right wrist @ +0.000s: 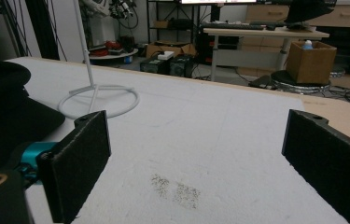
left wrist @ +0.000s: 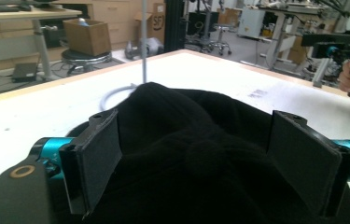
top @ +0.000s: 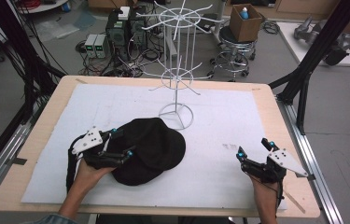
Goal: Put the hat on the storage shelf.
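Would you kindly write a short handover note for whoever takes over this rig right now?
Left gripper: open, jaws set on either side of the black fabric cap, not closed on it.
Right gripper: open, holding nothing, above the white mat at the near right.
The cap lies flat on the mat, just in front of the ring base of the white wire hanging rack.
Done: left gripper is lined up on the cap.
Left: probably close on the cap, lift it and hang it on a rack arm; all arms look bare.
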A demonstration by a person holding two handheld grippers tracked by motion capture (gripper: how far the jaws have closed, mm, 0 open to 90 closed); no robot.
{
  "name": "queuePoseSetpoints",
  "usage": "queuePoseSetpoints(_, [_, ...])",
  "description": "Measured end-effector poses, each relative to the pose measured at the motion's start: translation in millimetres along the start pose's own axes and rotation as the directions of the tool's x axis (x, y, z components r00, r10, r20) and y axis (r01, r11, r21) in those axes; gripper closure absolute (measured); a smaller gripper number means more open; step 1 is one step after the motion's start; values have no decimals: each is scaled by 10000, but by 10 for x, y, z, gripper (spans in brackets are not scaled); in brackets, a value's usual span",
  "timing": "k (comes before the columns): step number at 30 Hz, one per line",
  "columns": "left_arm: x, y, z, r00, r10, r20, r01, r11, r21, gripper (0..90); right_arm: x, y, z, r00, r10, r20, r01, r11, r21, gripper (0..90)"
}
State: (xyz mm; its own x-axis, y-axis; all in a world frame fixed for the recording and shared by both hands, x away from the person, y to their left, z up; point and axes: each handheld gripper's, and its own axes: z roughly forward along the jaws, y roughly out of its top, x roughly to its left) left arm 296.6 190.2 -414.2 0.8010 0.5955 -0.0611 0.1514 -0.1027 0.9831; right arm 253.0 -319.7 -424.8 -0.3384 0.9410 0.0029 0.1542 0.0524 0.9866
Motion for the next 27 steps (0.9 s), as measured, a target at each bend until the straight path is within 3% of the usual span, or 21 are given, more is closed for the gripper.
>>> queuePoseSetpoints(7, [-44,-28,74,9997,228,75,-230,9993,279,230,-3,-4,-2,10000,26,-29,-26,10000,95,70])
queuePoseSetpoints(18, [-10,-78,127,10000,40,-14,-38,9958,918,244,3,-5,-1,10000,35,-35,-35,9999,108,70])
queuePoseSetpoints(24, [-1,-105,152,10000,6,-70,4,9888,1494,296,3,-5,1,10000,-1,-50,2,9999,119,70])
queuePoseSetpoints(27, [1,-121,165,10000,-40,11,38,9843,1766,364,3,-5,-2,10000,52,-41,-51,9999,132,70])
